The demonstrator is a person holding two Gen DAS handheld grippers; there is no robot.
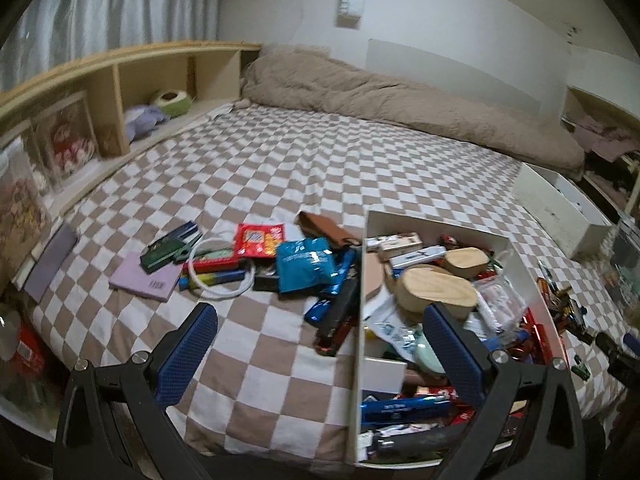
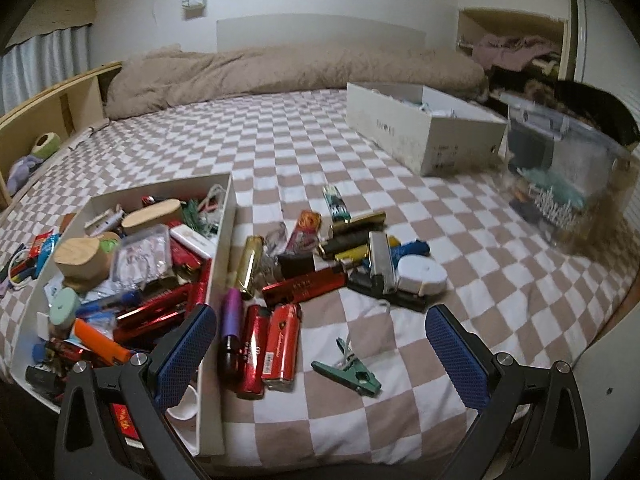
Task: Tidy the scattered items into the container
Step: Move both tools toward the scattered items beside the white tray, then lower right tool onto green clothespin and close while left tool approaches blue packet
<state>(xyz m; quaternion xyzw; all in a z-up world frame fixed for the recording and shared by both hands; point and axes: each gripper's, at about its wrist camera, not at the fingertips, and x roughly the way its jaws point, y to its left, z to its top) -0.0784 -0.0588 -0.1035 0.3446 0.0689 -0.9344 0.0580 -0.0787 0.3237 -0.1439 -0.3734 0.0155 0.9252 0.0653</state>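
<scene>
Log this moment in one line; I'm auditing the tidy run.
left gripper: open, empty | right gripper: open, empty | box: part filled | loose: red lighters, green clip, blue packet

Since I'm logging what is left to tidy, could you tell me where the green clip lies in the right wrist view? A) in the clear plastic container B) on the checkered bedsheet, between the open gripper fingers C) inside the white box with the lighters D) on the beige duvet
B: the green clip lies on the checkered bedsheet, outside the white box, ahead of the open right gripper.
</scene>
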